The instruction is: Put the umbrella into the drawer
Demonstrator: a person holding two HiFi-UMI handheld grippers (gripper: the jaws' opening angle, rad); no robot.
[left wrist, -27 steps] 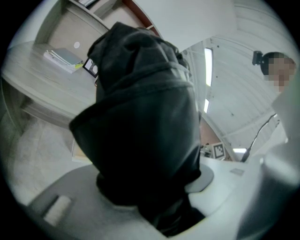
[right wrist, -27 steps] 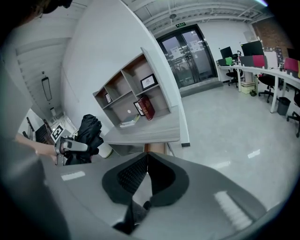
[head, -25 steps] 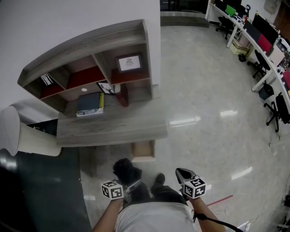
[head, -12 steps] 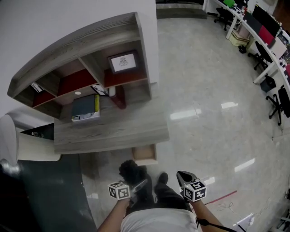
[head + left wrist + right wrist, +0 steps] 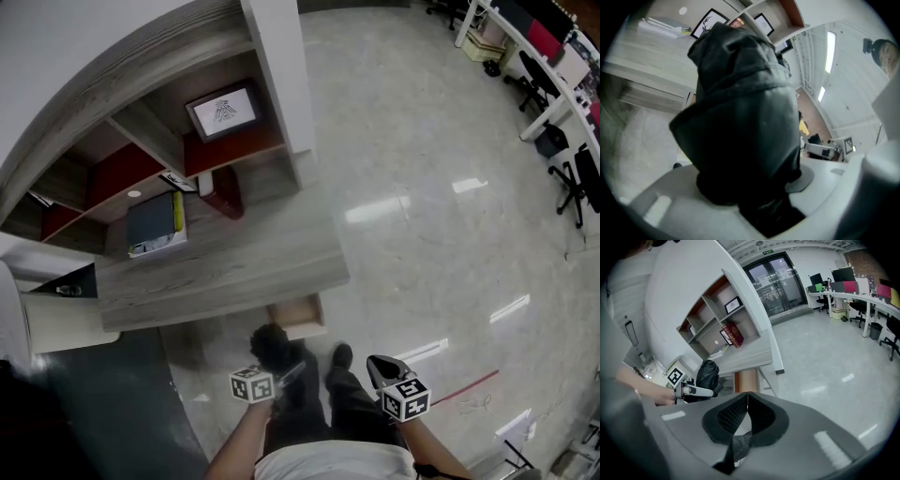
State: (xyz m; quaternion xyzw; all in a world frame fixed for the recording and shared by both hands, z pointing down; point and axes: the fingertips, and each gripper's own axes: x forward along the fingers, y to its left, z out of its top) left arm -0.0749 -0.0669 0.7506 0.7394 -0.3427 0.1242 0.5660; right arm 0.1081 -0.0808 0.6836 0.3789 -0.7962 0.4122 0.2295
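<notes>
A black folded umbrella (image 5: 270, 345) (image 5: 740, 117) is clamped in my left gripper (image 5: 281, 373), which stays shut on it low in the head view. In the left gripper view the umbrella fills most of the picture and hides the fingertips. The open wooden drawer (image 5: 296, 314) (image 5: 746, 379) sticks out under the grey desk (image 5: 225, 272), just beyond the umbrella. My right gripper (image 5: 382, 367) (image 5: 747, 395) hangs to the right of my legs, its pads touching and nothing between them. The right gripper view also shows the umbrella (image 5: 707, 373) in the left gripper (image 5: 696, 391).
Shelves above the desk hold a framed picture (image 5: 223, 111), a red book (image 5: 228, 190) and a stack of notebooks (image 5: 155, 223). A white pillar (image 5: 277, 66) stands at the desk's right end. My shoe (image 5: 340, 356) is on the glossy floor. Office desks and chairs (image 5: 553, 84) line the far right.
Both grippers have sunk lower and the desk and shelves now look closer and larger. The umbrella stays in the left gripper, near the open drawer.
</notes>
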